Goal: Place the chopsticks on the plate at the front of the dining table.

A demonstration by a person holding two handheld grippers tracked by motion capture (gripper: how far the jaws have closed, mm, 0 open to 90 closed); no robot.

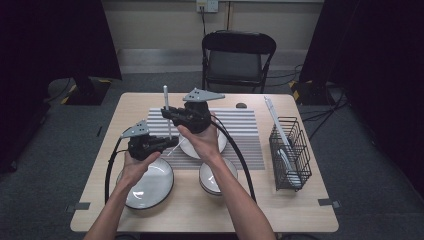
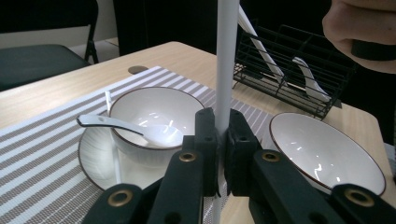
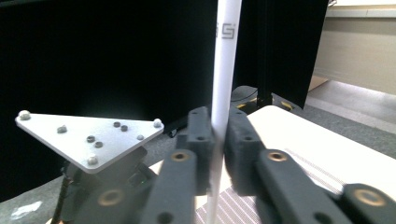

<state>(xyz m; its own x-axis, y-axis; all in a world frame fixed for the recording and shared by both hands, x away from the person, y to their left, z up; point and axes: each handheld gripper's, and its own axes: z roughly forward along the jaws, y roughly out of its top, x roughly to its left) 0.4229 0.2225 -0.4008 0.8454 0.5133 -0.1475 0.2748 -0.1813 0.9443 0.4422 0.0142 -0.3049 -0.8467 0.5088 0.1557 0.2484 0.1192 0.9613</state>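
Observation:
A white chopstick (image 1: 165, 100) stands upright over the striped placemat (image 1: 240, 125), with both grippers on it. My left gripper (image 1: 172, 141) is shut on its lower part; in the left gripper view the pads (image 2: 205, 135) squeeze the chopstick (image 2: 226, 56) from both sides at the gripper (image 2: 220, 126). My right gripper (image 1: 167, 116) comes in from the right, higher up. In the right gripper view the chopstick (image 3: 226, 70) sits snug between both pads of that gripper (image 3: 219, 126).
Beyond the jaws a white bowl (image 2: 154, 105) with a spoon (image 2: 135, 128) sits on a plate (image 2: 93, 158); a thin white stick leans beside it. A second bowl (image 1: 217, 175), a large plate (image 1: 150, 187), a black wire rack (image 1: 290, 150) holding utensils, and a chair (image 1: 237, 55) are nearby.

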